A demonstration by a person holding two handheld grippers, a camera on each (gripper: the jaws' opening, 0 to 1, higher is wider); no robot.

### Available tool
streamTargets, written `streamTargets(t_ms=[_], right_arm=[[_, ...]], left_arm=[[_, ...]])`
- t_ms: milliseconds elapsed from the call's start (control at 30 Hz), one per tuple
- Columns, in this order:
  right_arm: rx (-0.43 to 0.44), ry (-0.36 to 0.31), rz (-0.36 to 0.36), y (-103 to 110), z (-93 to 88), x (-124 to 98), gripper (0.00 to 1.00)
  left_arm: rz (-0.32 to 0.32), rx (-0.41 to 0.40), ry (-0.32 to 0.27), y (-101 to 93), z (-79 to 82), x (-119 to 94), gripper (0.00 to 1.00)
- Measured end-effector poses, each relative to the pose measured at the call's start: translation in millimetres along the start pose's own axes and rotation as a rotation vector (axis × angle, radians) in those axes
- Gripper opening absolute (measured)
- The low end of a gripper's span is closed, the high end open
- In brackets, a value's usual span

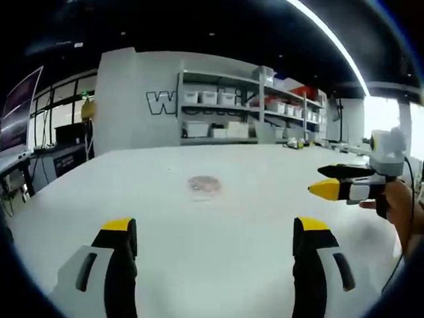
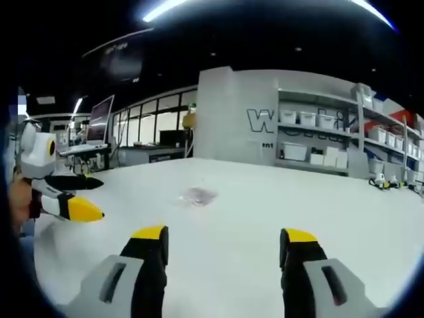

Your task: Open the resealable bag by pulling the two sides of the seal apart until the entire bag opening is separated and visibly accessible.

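Two grippers are at work over one white table (image 1: 199, 232), and one resealable bag (image 1: 203, 185) lies on it. In the left gripper view the left gripper (image 1: 215, 232) has its two yellow-tipped black jaws spread wide with nothing between them, held low and roughly level above the tabletop. The right gripper (image 2: 224, 242) in its own view is likewise released, jaws far apart and empty, hovering over bare table. Each gripper shows from the side in the other's view: the right gripper enters the left gripper view from the right edge with a hand (image 1: 401, 209) wrapped around its handle, yellow tip pointing inward; the left gripper enters the right gripper view from the left edge, also pointing toward the middle. The bag is well ahead of both pairs of jaws, apart from them, lying flat near the table's centre (image 2: 197, 195). It looks small, clear and faintly pinkish-grey, its outline blurred; whether its seal is closed cannot be told. Beyond the table stands a grey wall with shelving (image 1: 245, 109) carrying white bins.
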State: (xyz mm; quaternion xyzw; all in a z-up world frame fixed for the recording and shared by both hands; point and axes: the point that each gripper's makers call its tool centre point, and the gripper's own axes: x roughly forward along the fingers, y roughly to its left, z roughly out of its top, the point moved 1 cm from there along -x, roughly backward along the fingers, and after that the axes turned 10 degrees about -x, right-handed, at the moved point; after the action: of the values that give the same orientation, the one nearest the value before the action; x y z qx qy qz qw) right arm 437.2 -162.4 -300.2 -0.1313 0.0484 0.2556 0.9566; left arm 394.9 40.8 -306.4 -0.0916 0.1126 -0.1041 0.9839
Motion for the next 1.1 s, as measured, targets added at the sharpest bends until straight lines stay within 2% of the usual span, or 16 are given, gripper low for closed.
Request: streamTargets(t_ms=[233, 300, 433, 467, 600, 667, 733, 1100], right_arm=[[-0.01, 0.002, 0.015, 4.2, -0.4, 3.7, 0.66], [-0.009, 0.0, 0.02, 4.2, -0.8, 5.3, 0.66], [-0.008, -0.004, 0.026, 5.0, -1.8, 5.9, 0.62], [-0.008, -0.007, 0.03, 5.2, -1.9, 5.8, 0.59], [-0.015, -0.024, 0.036, 4.2, -0.8, 3.1, 0.46], [-0.028, -0.042, 0.042, 4.3, 1.5, 1.1, 0.34], [-0.04, -0.056, 0.043, 4.4, 3.5, 0.1, 0.27], [-0.054, -0.069, 0.056, 6.2, 4.9, 3.1, 0.22]], left_arm=[[0.01, -0.009, -0.036, 5.9, 6.0, -2.6, 0.88], [0.008, 0.004, -0.043, 5.1, 5.8, -3.0, 0.82], [-0.043, 0.015, -0.028, -3.3, 1.2, -3.9, 0.48], [-0.05, 0.017, -0.026, -4.6, 0.6, -3.9, 0.45], [-0.05, 0.032, -0.039, -7.2, 1.9, -5.6, 0.41], [-0.049, 0.036, -0.046, -7.0, 3.5, -6.9, 0.36], [-0.054, 0.04, -0.053, -7.7, 4.7, -8.3, 0.3], [-0.052, 0.031, -0.039, -2.5, 2.9, -6.7, 0.3]])
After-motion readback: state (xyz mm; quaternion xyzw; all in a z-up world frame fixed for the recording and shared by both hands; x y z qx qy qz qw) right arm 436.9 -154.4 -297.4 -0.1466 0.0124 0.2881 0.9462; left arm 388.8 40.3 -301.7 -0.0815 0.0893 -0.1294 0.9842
